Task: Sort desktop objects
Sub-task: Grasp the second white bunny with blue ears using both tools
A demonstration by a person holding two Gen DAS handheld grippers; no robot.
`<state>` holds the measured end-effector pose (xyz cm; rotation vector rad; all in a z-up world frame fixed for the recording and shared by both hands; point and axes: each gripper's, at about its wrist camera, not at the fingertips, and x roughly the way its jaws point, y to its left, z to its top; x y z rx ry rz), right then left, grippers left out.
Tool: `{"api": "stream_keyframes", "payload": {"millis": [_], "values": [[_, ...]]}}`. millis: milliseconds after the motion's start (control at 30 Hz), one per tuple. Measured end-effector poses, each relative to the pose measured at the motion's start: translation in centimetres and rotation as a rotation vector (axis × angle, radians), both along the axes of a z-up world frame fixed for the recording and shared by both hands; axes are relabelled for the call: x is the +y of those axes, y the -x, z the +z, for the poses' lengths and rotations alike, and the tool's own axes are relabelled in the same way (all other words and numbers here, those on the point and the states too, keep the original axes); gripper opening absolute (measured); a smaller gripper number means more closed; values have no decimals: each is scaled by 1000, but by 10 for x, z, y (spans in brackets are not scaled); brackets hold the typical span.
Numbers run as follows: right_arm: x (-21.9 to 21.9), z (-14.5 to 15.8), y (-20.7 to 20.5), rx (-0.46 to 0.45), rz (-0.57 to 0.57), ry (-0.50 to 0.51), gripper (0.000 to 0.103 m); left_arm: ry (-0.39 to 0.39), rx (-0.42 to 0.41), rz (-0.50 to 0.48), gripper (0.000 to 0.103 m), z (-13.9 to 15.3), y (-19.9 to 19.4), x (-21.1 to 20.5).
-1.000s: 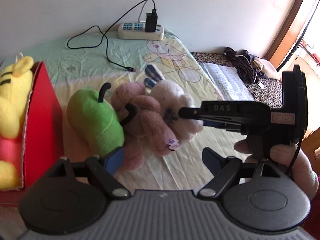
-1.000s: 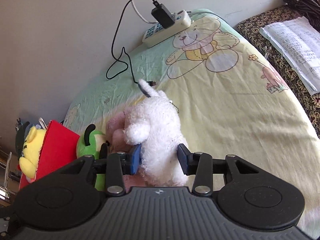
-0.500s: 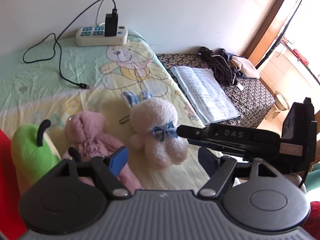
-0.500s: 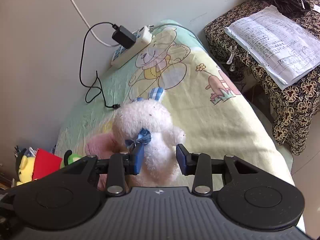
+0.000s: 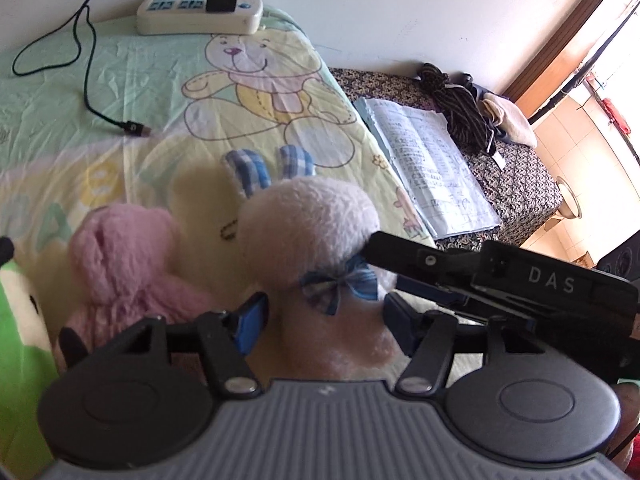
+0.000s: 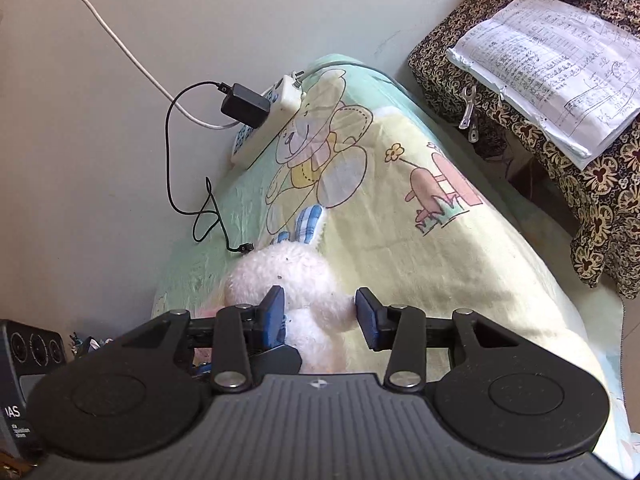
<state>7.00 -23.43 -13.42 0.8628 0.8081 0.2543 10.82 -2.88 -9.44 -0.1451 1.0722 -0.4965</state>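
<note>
A white plush rabbit (image 5: 312, 232) with blue checked ears and a bow lies on the cartoon-bear bedspread (image 5: 248, 80). My left gripper (image 5: 324, 320) straddles its body from above; its jaws are closing and both blue pads touch the fur. My right gripper (image 6: 320, 316) reaches the same rabbit (image 6: 288, 276) from the side. Its jaws are opening: the left pad still touches the fur and the right pad stands just off the rabbit's arm. The right tool's black housing (image 5: 520, 284) crosses the left wrist view. A pink plush (image 5: 128, 264) and a green plush (image 5: 16, 340) lie left of the rabbit.
A power strip with a black charger (image 5: 200, 12) sits by the wall, and its cable (image 5: 86, 80) trails over the spread. To the right, a lower table with a patterned cloth (image 5: 520, 168) carries an open notebook (image 5: 432, 168) and dark clothes (image 5: 460, 100). The bed edge drops off on that side.
My left gripper swung right from the green and pink plush to the rabbit and narrowed its jaws around it. The right gripper's jaws widened. The red box and yellow toy left the view.
</note>
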Motion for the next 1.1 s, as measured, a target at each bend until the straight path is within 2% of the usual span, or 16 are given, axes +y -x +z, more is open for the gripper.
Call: {"api": "stream_keyframes", "payload": {"millis": [200, 400, 600, 767, 1100], "values": [[5, -9, -12, -10, 16, -34, 46, -23, -25, -29, 66, -1, -6, -6], [0, -21, -13, 22, 47, -146, 46, 19, 6, -34, 66, -5, -11, 0], [-1, -27, -11, 57, 41, -212, 41, -27, -17, -53, 66, -1, -6, -5], [2, -15, 3, 64, 77, -200, 37, -66, -30, -109, 65, 9, 13, -9], [5, 26, 72, 48, 171, -43, 33, -58, -36, -266, 65, 27, 91, -6]]}}
